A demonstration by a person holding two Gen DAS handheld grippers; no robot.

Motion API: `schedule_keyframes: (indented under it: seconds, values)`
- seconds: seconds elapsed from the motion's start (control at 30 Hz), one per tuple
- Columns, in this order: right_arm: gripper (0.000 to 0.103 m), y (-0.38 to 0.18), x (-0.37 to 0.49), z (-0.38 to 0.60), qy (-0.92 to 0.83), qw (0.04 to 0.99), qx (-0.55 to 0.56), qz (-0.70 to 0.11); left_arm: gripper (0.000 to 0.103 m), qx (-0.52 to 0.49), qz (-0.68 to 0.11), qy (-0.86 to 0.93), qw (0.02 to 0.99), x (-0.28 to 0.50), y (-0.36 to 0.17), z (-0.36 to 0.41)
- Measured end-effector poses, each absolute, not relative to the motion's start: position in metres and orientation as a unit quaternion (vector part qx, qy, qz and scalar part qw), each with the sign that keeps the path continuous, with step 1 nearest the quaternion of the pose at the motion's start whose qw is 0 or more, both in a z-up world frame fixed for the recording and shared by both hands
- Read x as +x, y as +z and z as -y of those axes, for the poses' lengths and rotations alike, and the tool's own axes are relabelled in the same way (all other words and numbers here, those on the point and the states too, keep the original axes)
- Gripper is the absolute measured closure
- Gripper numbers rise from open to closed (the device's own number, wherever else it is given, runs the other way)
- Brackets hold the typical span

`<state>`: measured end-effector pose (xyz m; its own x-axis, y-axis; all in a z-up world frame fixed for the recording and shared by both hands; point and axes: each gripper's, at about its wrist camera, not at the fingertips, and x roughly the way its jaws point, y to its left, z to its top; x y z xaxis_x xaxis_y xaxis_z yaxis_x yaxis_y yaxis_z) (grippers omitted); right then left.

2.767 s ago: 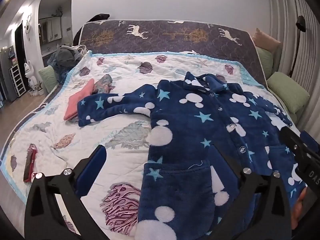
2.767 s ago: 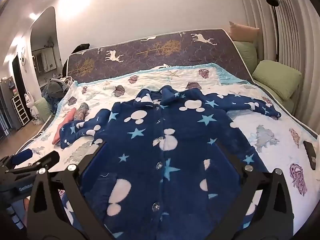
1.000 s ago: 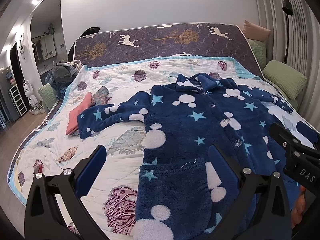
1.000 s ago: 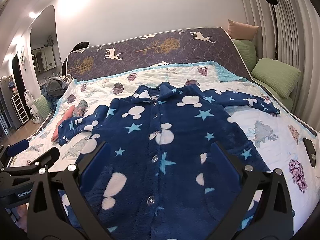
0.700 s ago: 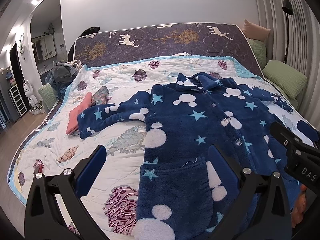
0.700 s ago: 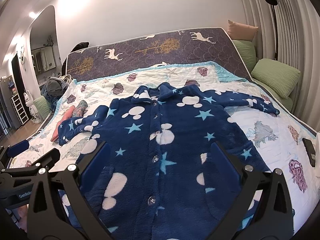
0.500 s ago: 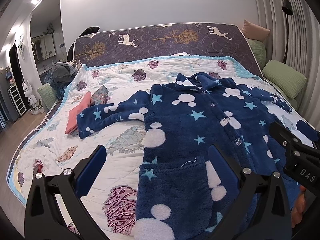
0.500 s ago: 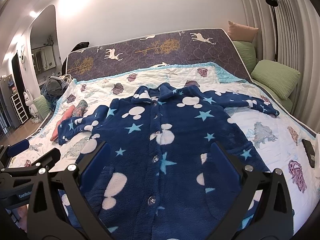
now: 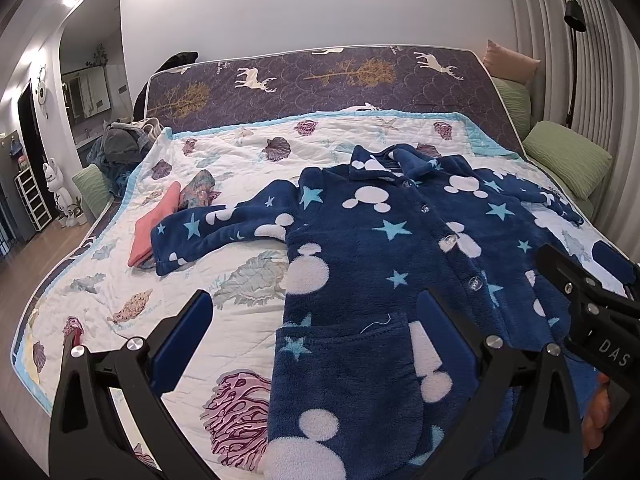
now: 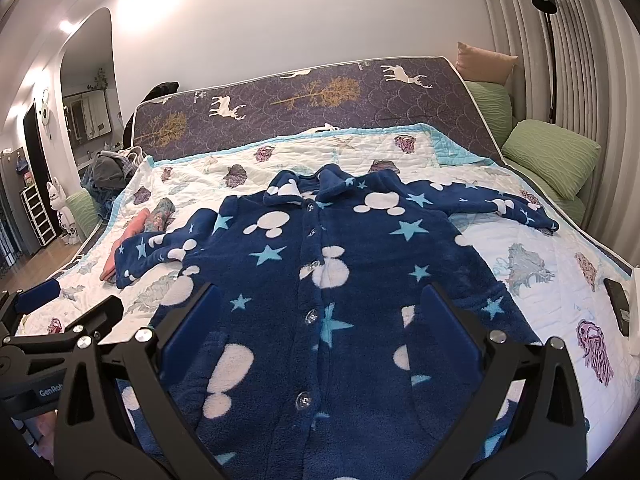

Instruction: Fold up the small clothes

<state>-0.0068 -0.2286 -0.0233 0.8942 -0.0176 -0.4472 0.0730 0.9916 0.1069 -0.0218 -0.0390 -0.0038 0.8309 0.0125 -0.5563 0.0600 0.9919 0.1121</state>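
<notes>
A: Left wrist view: what is shown?
B: A blue fleece jacket [image 9: 384, 240] is spread flat on the quilt [image 9: 120, 288]; the left gripper [image 9: 312, 320] and right gripper [image 10: 320, 316] are held wide apart, empty.
A: Best handled how?
B: The sleeve [image 9: 216, 228] at ten o'clock should be pinched near its cuff and folded inward.

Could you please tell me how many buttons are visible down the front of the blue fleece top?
5 on the blue fleece top: at the collar, upper chest, mid-chest, waist and near the hem. More may be hidden in the fleece.

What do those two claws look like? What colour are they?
Both are black frames with silver bolts and flat blue finger pads. The left claw matches the right claw. White letters read "DAS" on the right one and "GenRob" on the left.
</notes>
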Motion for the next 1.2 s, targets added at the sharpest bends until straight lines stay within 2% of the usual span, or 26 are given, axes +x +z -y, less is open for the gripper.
schedule_keyframes:
  seconds: [0.77,1.0,1.13,1.2]
  values:
    - [0.002,-0.034,0.03,0.206,-0.017,0.966,0.029,-0.258,0.001,0.004,-0.324,-0.023,0.946,0.02,-0.031,-0.009]
    - [0.002,-0.038,0.06,0.197,0.001,0.963,0.008,-0.268,0.001,-0.119,-0.311,0.04,0.942,0.064,-0.057,-0.11]
    - [0.002,-0.044,0.08,0.193,0.02,0.96,-0.011,-0.28,0.002,-0.251,-0.346,0.04,0.903,0.104,-0.089,-0.189]
    - [0.002,-0.049,0.09,0.192,0.026,0.957,-0.016,-0.289,0.008,-0.325,-0.356,0.034,0.875,0.124,-0.109,-0.223]
